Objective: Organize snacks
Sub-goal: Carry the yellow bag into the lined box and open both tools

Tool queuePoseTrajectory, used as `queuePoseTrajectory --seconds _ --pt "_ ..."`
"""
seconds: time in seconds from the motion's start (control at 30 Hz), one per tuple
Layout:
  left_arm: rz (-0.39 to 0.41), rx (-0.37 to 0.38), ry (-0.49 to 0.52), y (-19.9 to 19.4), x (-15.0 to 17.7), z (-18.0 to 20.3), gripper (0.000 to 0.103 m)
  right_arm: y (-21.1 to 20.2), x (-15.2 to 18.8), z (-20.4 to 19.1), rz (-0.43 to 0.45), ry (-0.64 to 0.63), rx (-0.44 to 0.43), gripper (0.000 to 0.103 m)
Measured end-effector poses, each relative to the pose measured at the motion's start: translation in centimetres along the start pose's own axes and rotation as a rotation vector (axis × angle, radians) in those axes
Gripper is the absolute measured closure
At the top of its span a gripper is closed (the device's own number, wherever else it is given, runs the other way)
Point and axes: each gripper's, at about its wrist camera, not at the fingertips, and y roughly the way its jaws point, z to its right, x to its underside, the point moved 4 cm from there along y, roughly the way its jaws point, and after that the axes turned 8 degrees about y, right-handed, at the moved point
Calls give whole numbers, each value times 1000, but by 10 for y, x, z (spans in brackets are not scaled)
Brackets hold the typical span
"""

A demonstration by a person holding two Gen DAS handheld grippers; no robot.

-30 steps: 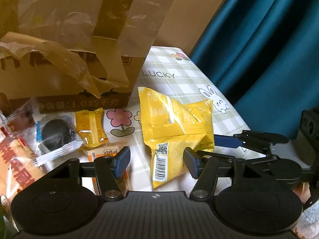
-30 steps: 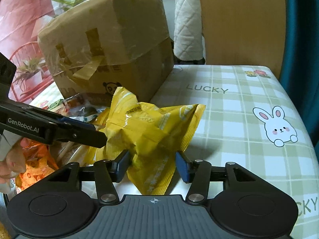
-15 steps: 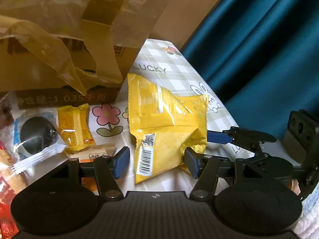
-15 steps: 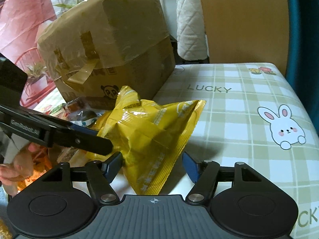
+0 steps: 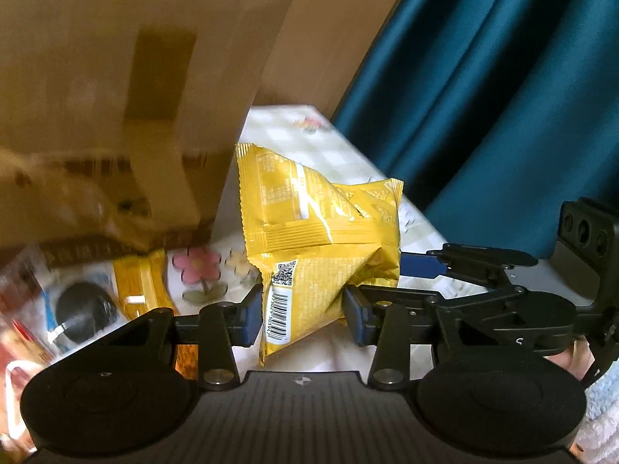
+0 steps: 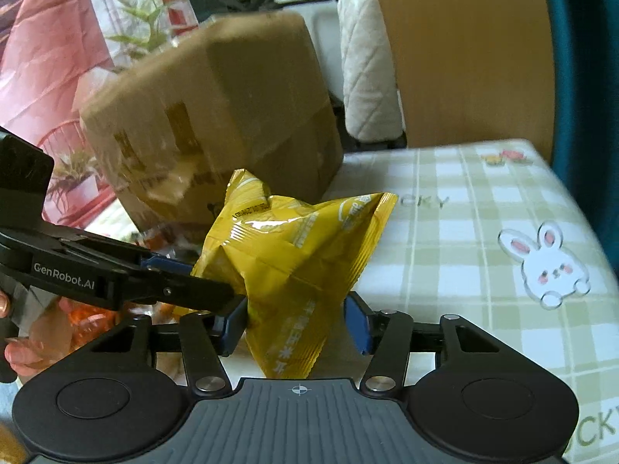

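**A:** so where's the crinkly yellow foil snack bag [image 5: 321, 239] sitting?

**B:** Just in front of the big brown cardboard box [image 5: 116, 123], with its lower end between both claws. The left claw [image 5: 300, 315] has its blue pads right up against the bag's barcode end, looks like it's pinching it. The right claw [image 6: 296, 319] comes in from the other side, pads set narrow, left pad touching the bag, right pad just beside it; can't tell if it really grips.

**A:** anything else near the box?

**B:** Yeah, a small yellow wrapped snack [image 5: 141, 282] and a clear packet with a dark round cookie [image 5: 83, 311] lie by the box's foot, on the green-checked table [image 6: 483, 239] with its white bunny print [image 6: 545, 266].
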Motion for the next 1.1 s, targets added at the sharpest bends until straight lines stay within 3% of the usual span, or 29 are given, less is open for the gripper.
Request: queuePoseTrajectory --seconds 0.33,0.6,0.8,1.1 --pt "191 -49 94 -65 -55 24 57 -54 -62 -50 173 -93 36 53" --pt "303 -118 99 -109 -102 10 57 -61 -132 -96 256 -185 9 53" --pt "323 -200 83 -116 -132 -24 57 -33 -177 -128 255 -225 -23 53" --pt "270 -217 -35 -113 -150 -84 56 39 -213 -147 188 -220 -22 53"
